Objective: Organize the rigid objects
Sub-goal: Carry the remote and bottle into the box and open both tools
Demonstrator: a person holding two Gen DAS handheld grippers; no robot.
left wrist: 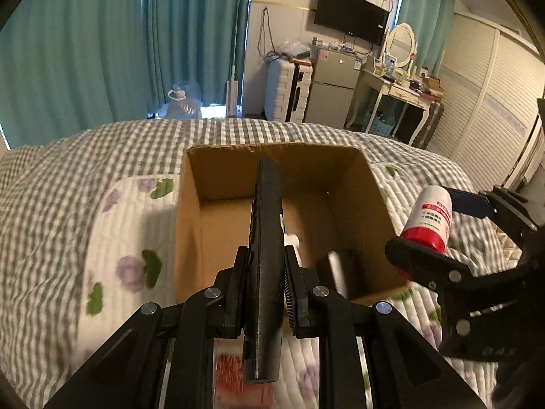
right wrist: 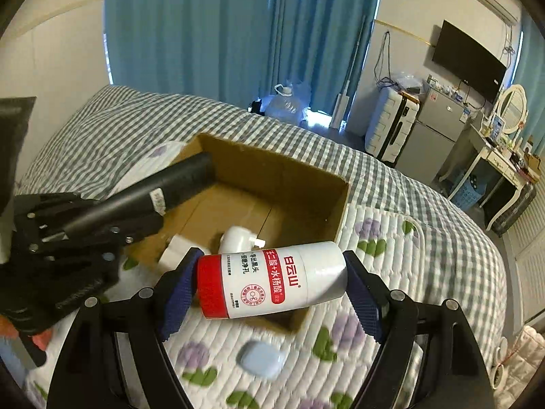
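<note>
An open cardboard box [left wrist: 368, 184] [right wrist: 306, 184] sits on the bed. My left gripper [left wrist: 265, 289] is shut on a long black bar-shaped object [left wrist: 267, 225] and holds it over the box; it shows as a dark tube in the right wrist view [right wrist: 170, 187]. My right gripper [right wrist: 269, 281] is shut on a white bottle with a red cap [right wrist: 272, 279], held sideways above the box's near right corner; it also shows in the left wrist view [left wrist: 431, 218]. White items [right wrist: 238, 237] and a dark cylinder [left wrist: 337, 269] lie inside the box.
A floral quilted mat [right wrist: 374, 248] lies over the grey checked bedcover [left wrist: 102, 146]. A pale blue case [right wrist: 262, 359] lies on the mat near my right gripper. Something red [left wrist: 231, 375] lies under my left gripper. A suitcase [left wrist: 289, 88], fridge and dressing table stand beyond the bed.
</note>
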